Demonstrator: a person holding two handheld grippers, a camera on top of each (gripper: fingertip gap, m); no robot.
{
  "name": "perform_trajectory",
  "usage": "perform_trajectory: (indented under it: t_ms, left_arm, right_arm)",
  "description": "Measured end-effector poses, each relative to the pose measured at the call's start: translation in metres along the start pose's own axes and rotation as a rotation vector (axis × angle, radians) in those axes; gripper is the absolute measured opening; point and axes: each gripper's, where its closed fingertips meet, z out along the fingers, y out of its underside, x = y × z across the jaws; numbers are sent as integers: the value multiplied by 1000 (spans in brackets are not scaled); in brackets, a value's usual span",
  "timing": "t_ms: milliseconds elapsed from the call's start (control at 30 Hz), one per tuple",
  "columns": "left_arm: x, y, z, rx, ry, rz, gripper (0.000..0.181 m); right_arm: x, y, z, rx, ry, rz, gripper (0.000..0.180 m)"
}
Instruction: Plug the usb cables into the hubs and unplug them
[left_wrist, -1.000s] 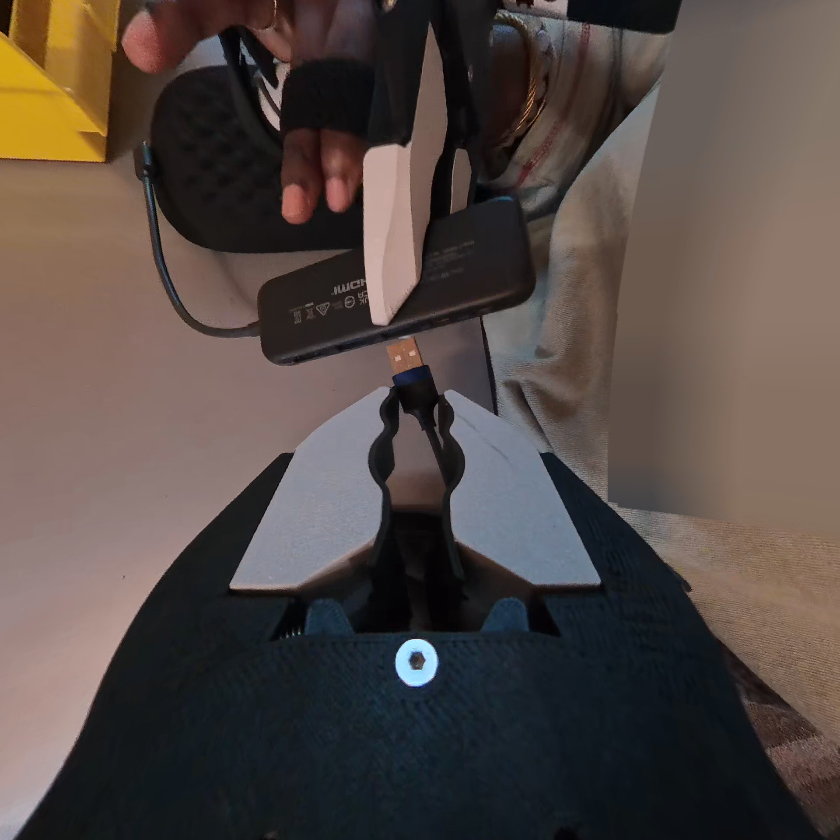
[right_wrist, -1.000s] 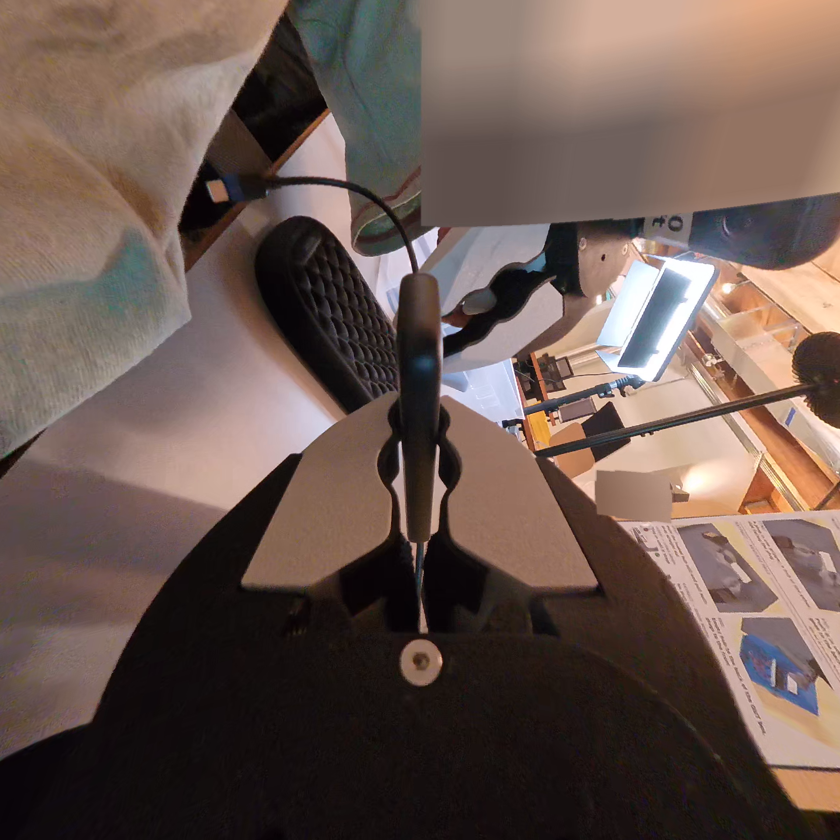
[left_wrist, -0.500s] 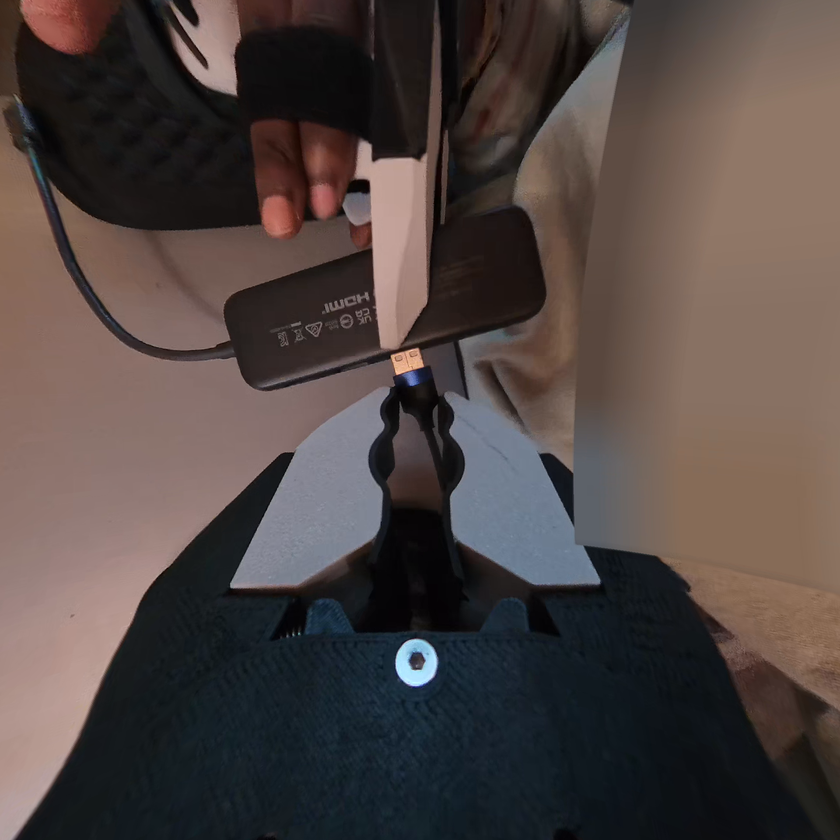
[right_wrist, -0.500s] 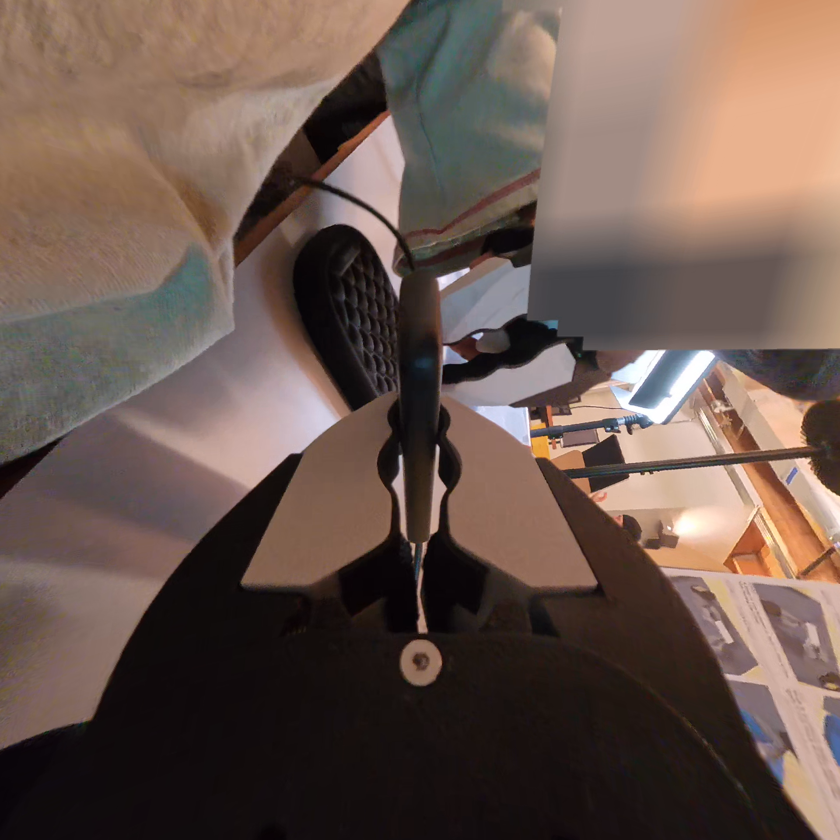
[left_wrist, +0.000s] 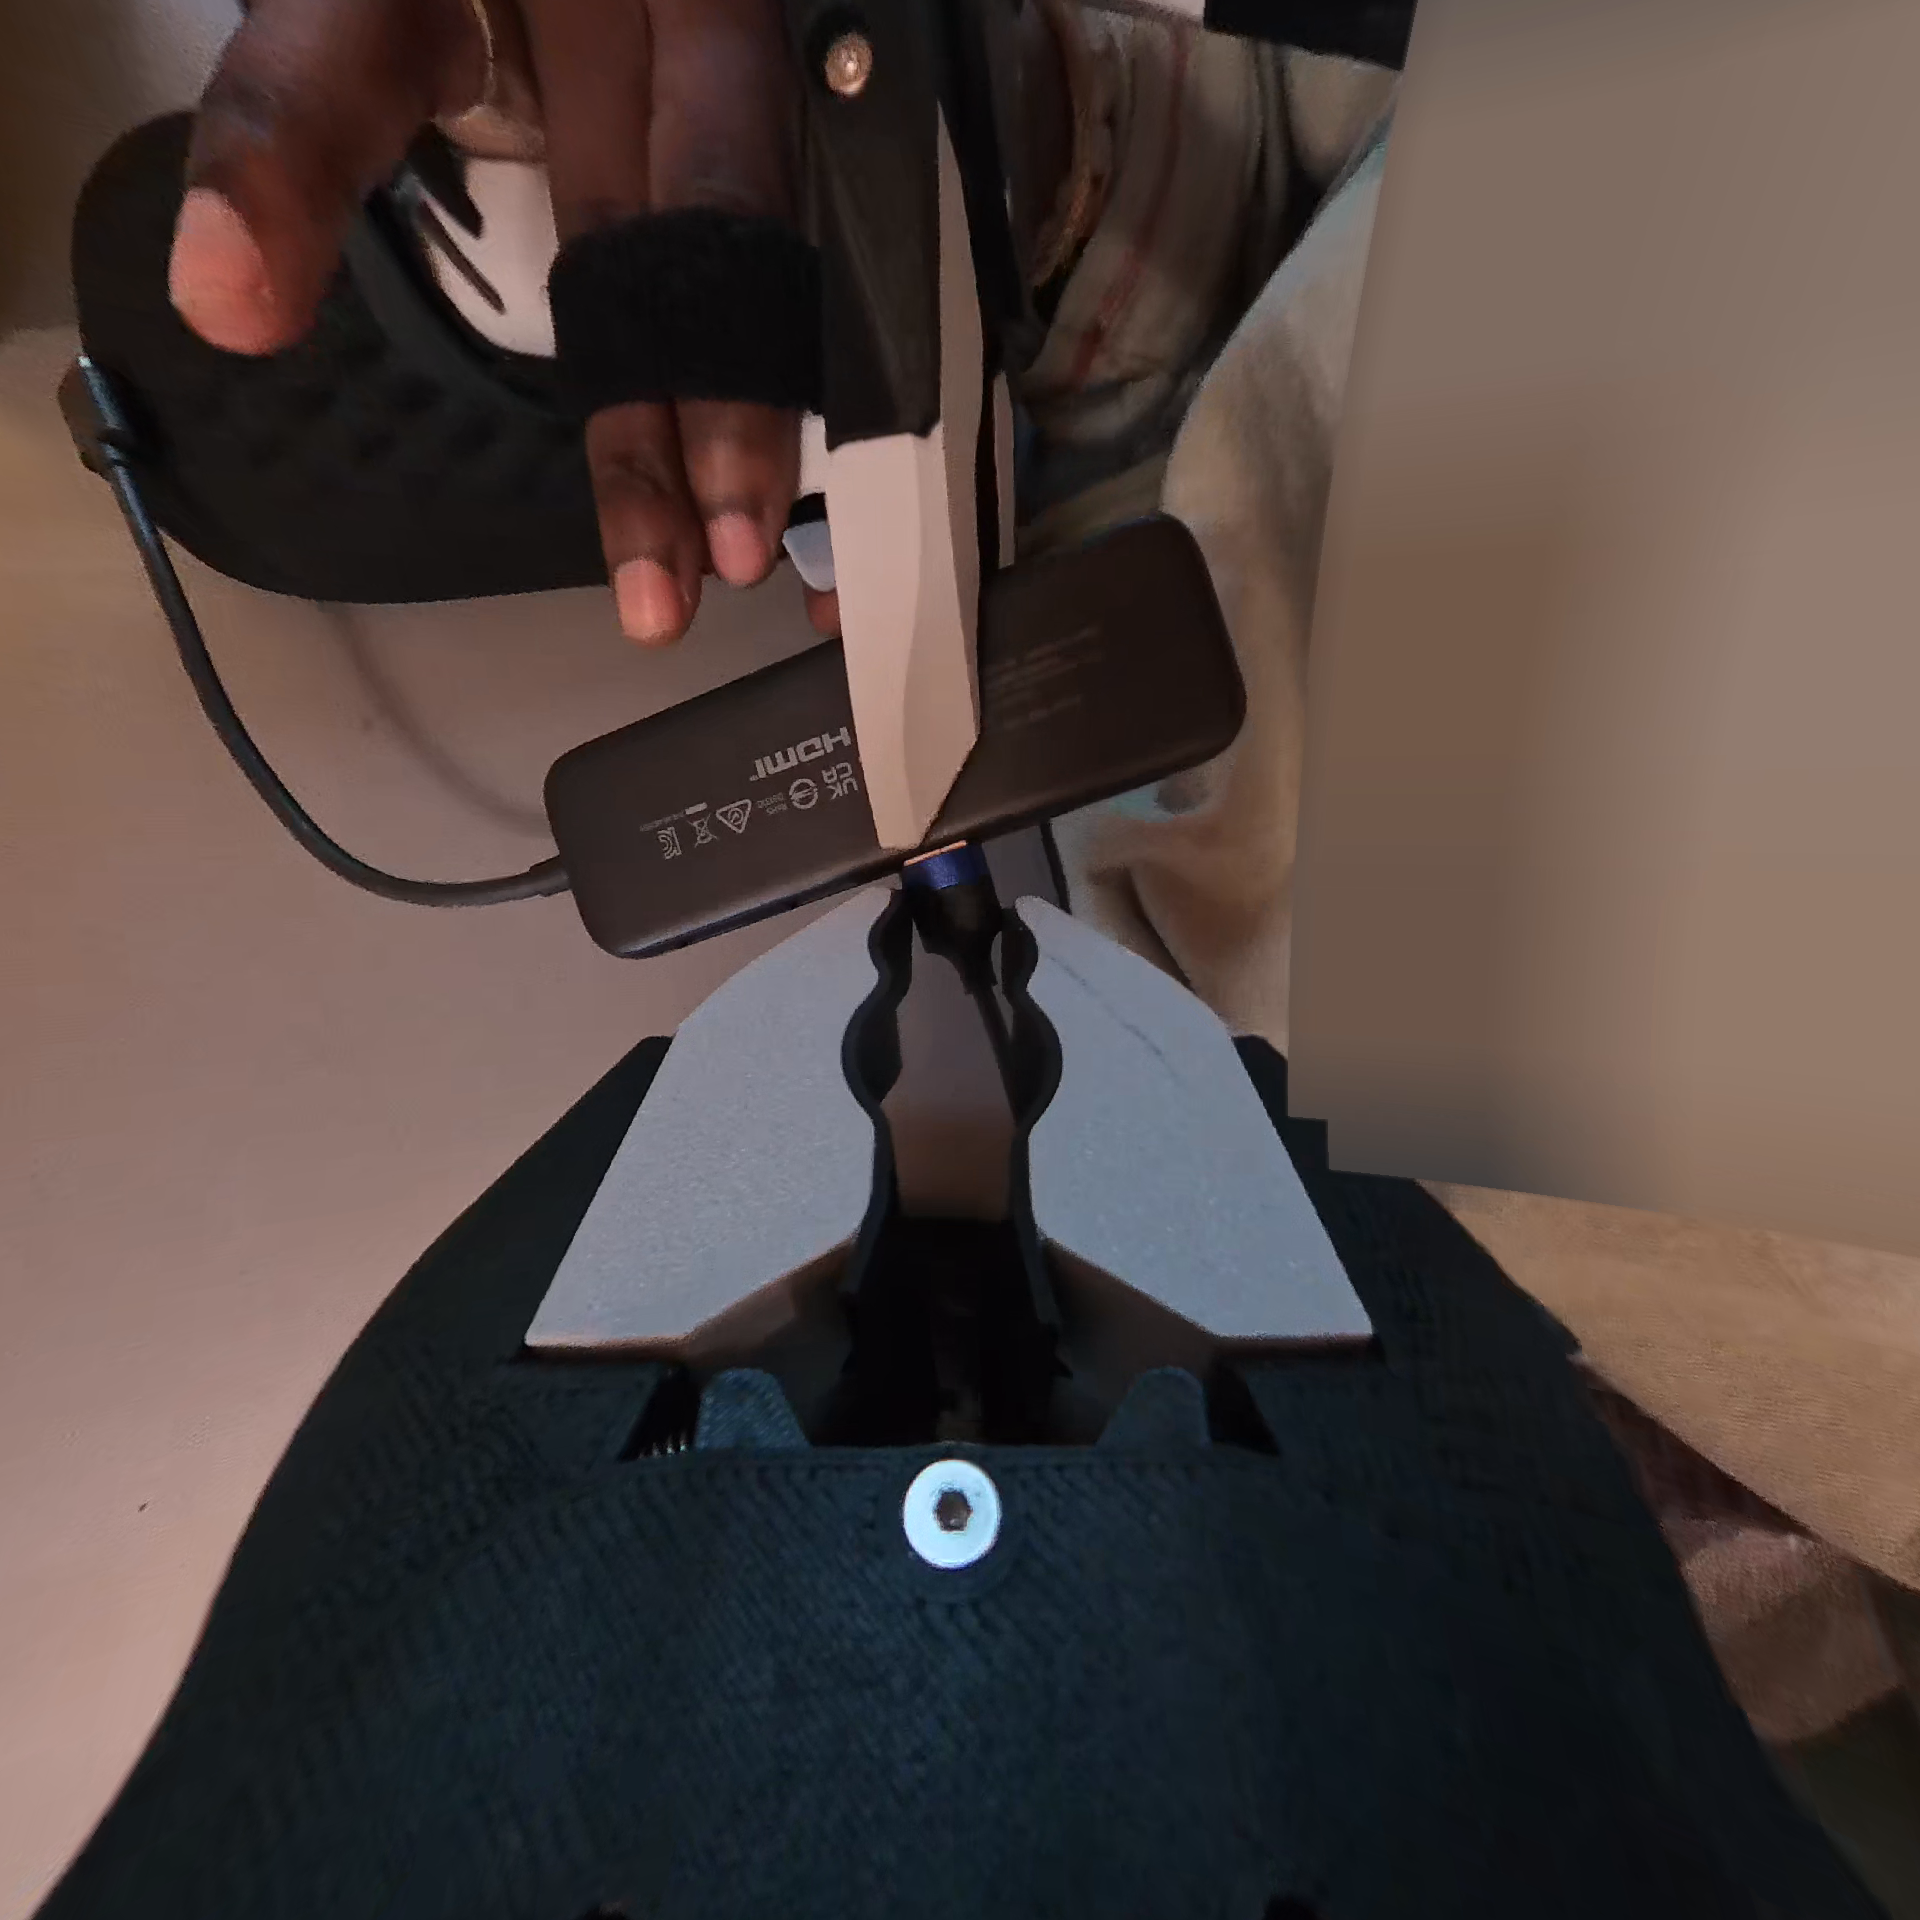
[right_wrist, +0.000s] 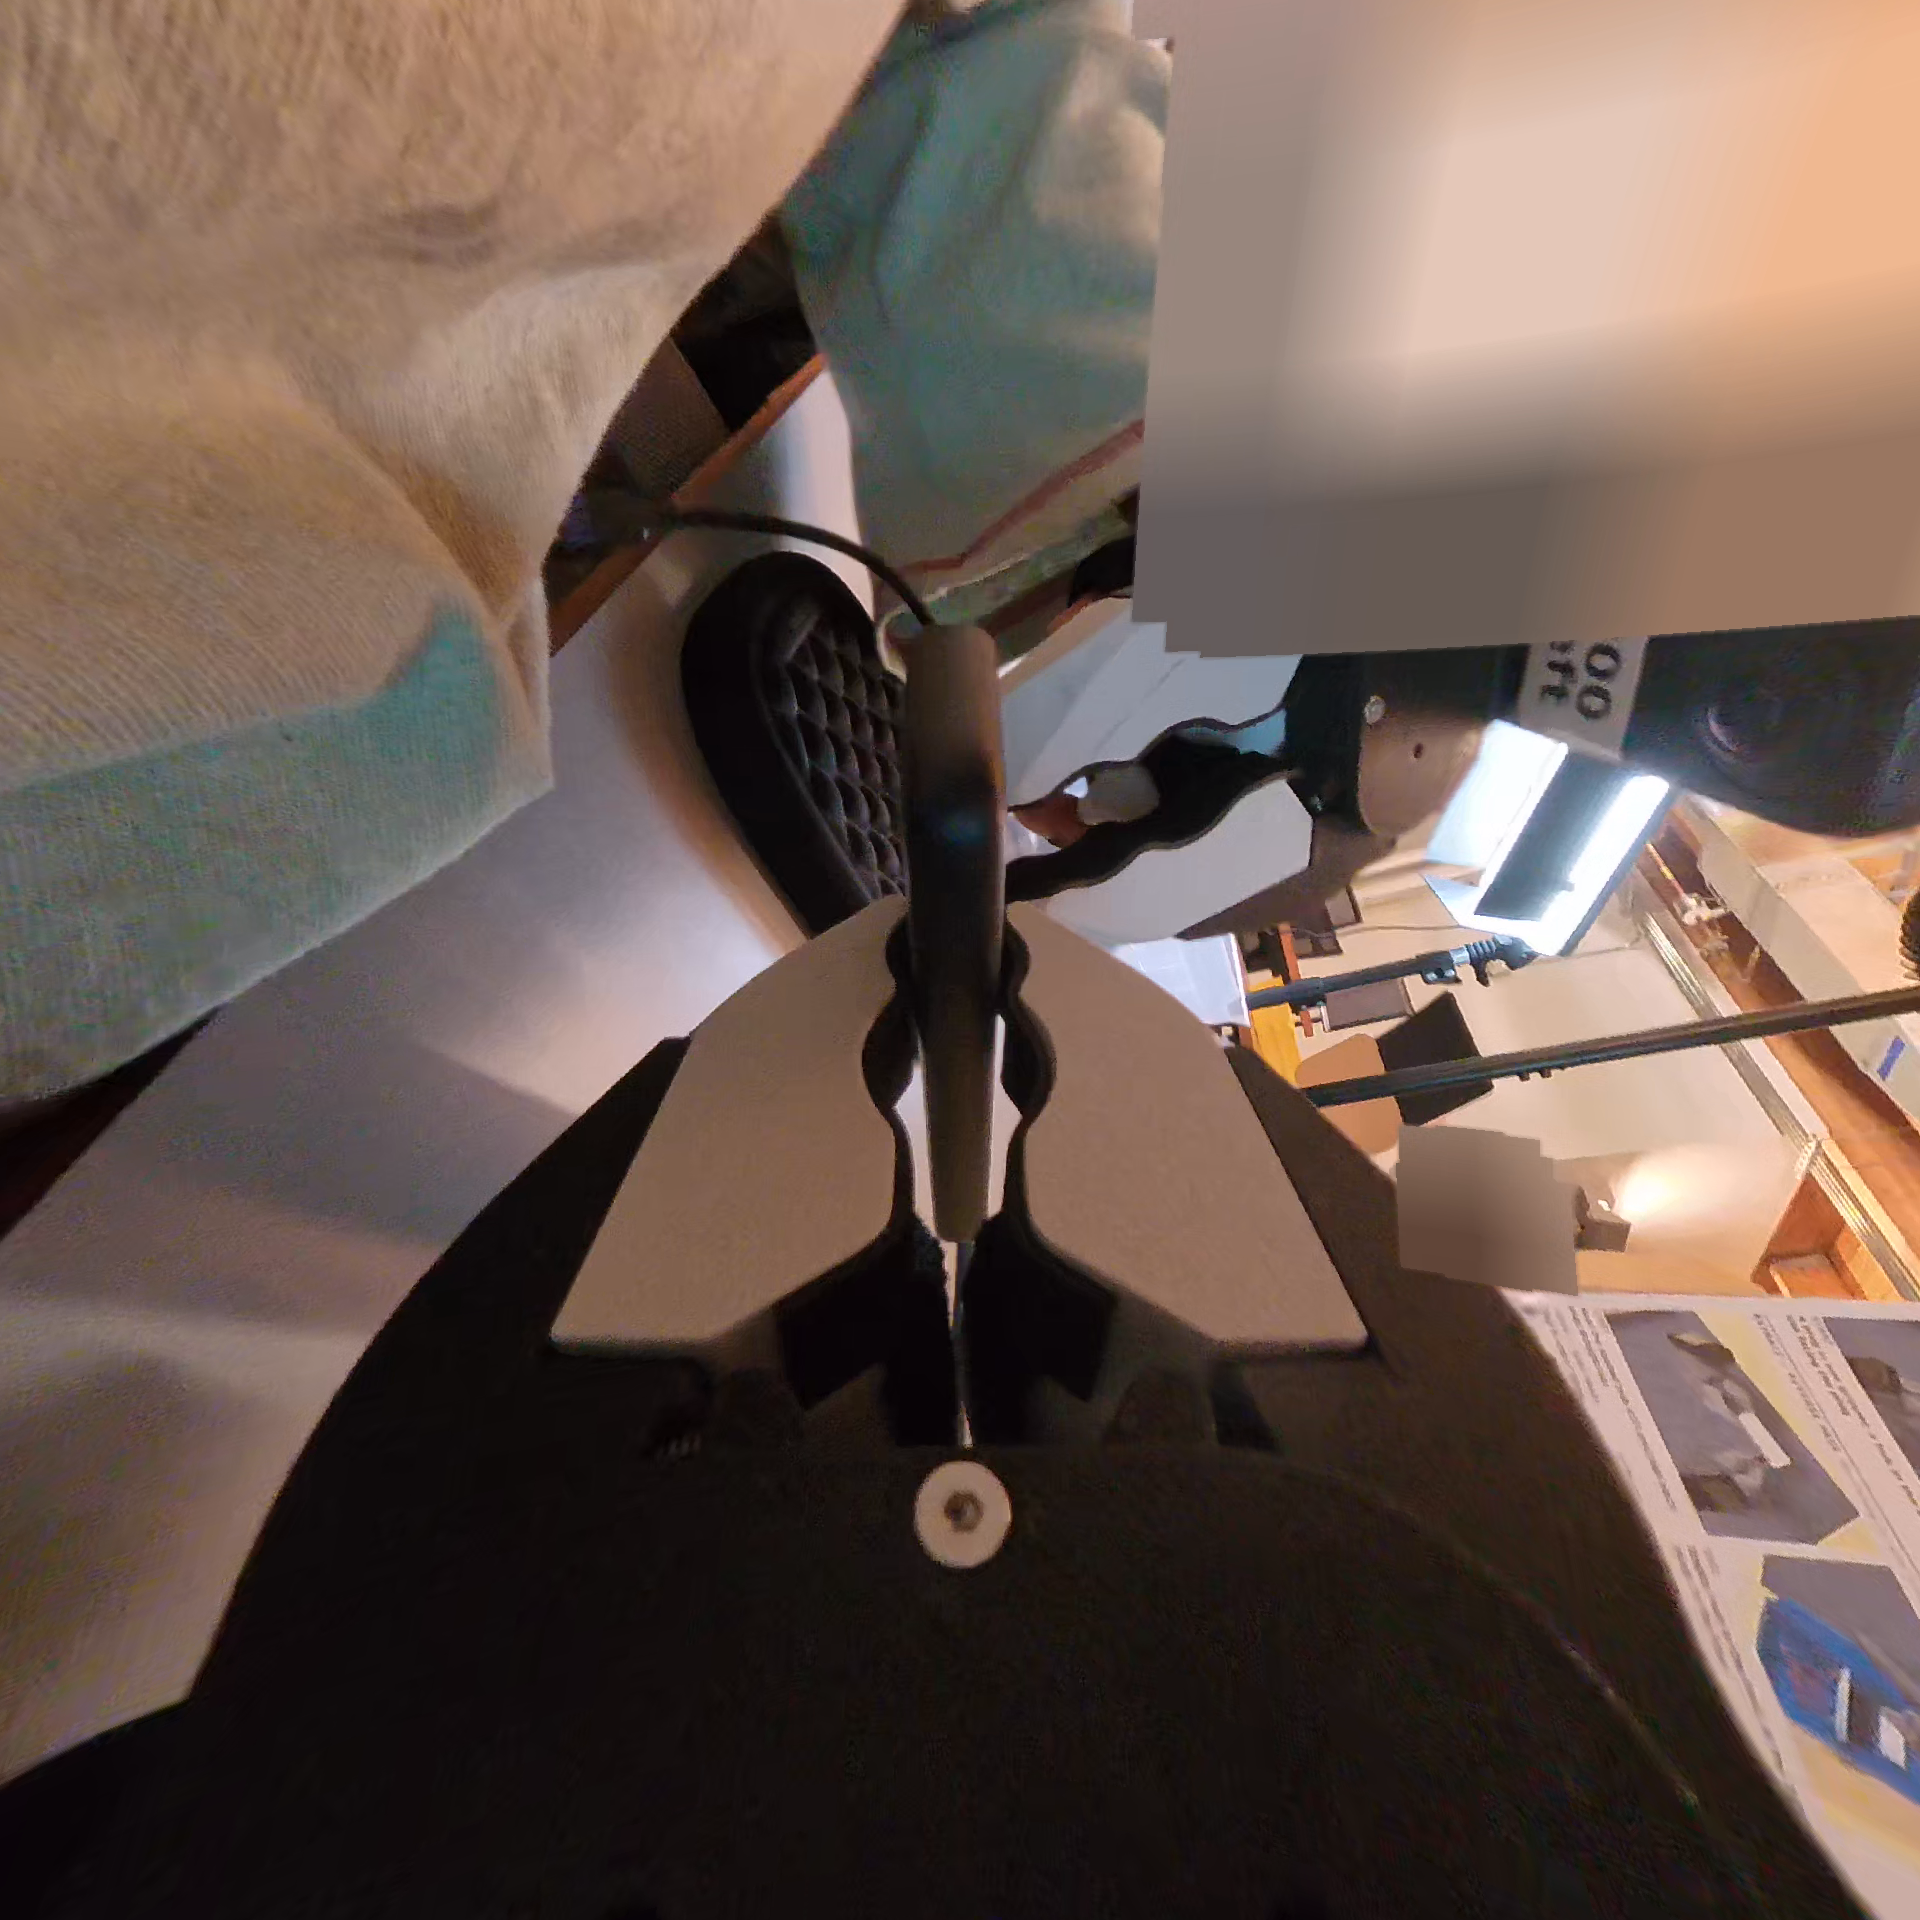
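Observation:
In the left wrist view my left gripper (left_wrist: 951, 925) is shut on a black USB plug with a blue collar (left_wrist: 943, 878). The plug's metal tip is inside a port on the lower edge of the dark grey hub (left_wrist: 727, 800). The right gripper (left_wrist: 914, 810) comes from above and clamps the hub's middle. In the right wrist view my right gripper (right_wrist: 954, 935) is shut on the hub (right_wrist: 954, 831), seen edge-on. The left gripper (right_wrist: 1132, 831) shows to its right at the hub's side. The hub's own thin black cable (left_wrist: 239, 748) curves away left.
A black dimpled pad (left_wrist: 312, 468) lies on the pale table (left_wrist: 260, 1091) behind the hub. A bare hand with a black strap (left_wrist: 675, 312) holds the right gripper. A person's pale sleeve (right_wrist: 208, 416) is close above. Printed sheets (right_wrist: 1714, 1507) lie at the right.
The plug's metal tip was bare below the hub one second ago. It has moved up into the hub's port, and only the blue collar shows now.

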Motion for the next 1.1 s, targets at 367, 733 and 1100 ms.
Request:
perform_trajectory:
  t_ms: [367, 733, 1100]
  left_arm:
    - [-24, -45, -180, 955, -891, 74, 50]
    - [-41, 104, -281, 673, -1477, -219, 51]
    - [-34, 255, -260, -191, -1462, -668, 36]
  right_arm:
    - [56, 6, -51, 222, 385, 332, 12]
    - [75, 14, -76, 355, 505, 499, 13]
    - [73, 17, -73, 331, 492, 504, 12]
